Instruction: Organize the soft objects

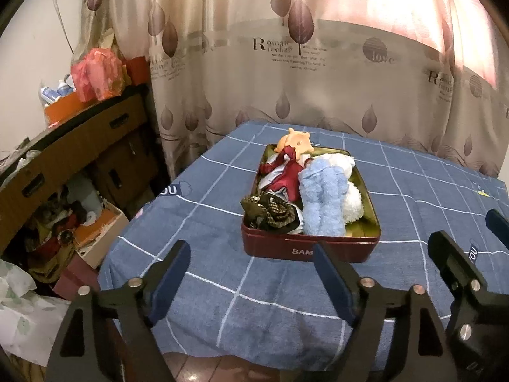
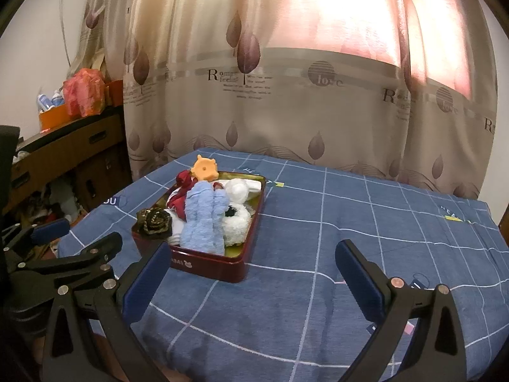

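Observation:
A dark red tin box point(image 1: 296, 248) point(image 2: 222, 264) sits on the blue checked table. It holds a light blue fluffy cloth point(image 1: 323, 197) point(image 2: 203, 219), a white fluffy item point(image 1: 353, 203) point(image 2: 237, 222), a red and white cloth point(image 1: 283, 172) point(image 2: 179, 197), a dark patterned scrunchie point(image 1: 270, 211) point(image 2: 154, 219) and an orange toy point(image 1: 296, 145) point(image 2: 204, 168). My left gripper point(image 1: 251, 264) is open and empty in front of the box. My right gripper point(image 2: 254, 264) is open and empty, near the box's right front. The right gripper shows at the right of the left wrist view point(image 1: 467, 232); the left gripper shows at the left of the right wrist view point(image 2: 82, 232).
The blue tablecloth point(image 1: 222, 293) point(image 2: 366, 229) covers the table up to a leaf-print curtain point(image 1: 286, 63). To the left stand cardboard boxes point(image 1: 79, 146), a red plastic bag point(image 1: 95, 76) and floor clutter point(image 1: 63, 222).

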